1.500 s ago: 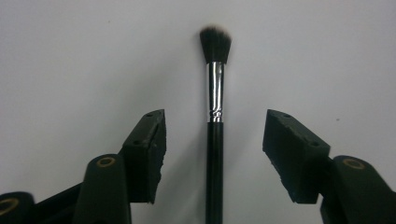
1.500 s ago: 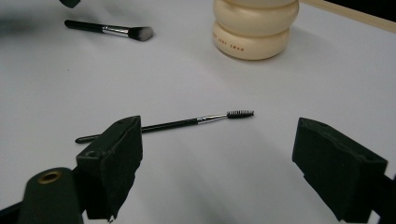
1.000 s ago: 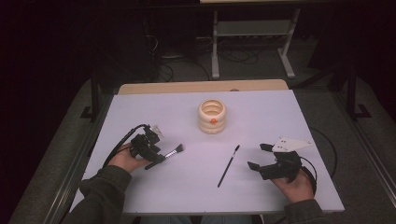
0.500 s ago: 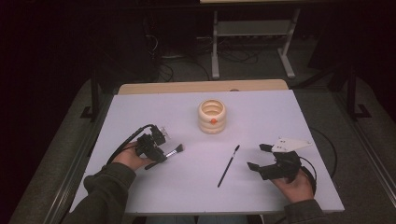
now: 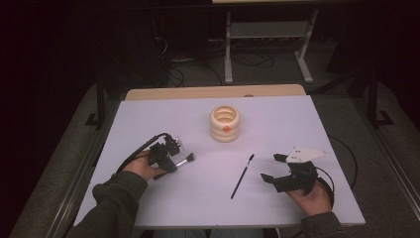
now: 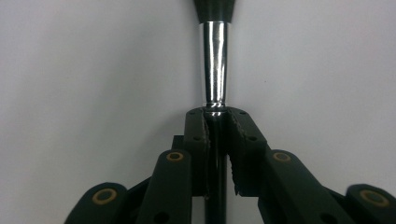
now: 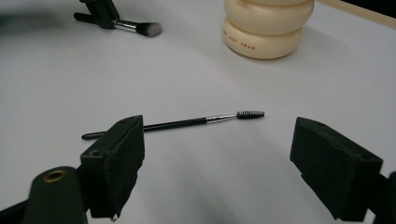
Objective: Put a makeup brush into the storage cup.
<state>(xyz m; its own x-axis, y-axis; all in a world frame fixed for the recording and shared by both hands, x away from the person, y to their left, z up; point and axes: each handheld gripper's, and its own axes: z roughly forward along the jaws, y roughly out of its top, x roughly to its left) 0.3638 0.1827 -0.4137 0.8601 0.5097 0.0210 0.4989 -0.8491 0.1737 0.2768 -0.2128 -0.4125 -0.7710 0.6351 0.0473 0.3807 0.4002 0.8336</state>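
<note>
Closing its jaws onto one makeup brush [image 5: 184, 159], left gripper [image 5: 168, 154] at eight o'clock, right gripper [image 5: 279, 169] gaping wide at four, one spoolie [image 5: 242, 176] between, one cream holder [image 5: 225, 123] at twelve, bare bench [image 5: 148, 119] toward every edge.

Makeup brush [image 6: 214, 70]: bristle head cut off by top edge of left gripper view, handle hidden between the pads [image 6: 198, 140]; cream holder [image 7: 267, 28] top cropped in right gripper view.

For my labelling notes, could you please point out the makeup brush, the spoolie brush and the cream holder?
makeup brush [image 5: 187, 158], high view, on its bristle head.
spoolie brush [image 7: 251, 114], right gripper view, on its bristled tip.
cream holder [image 5: 224, 124], high view, on its ribbed side wall.
</note>
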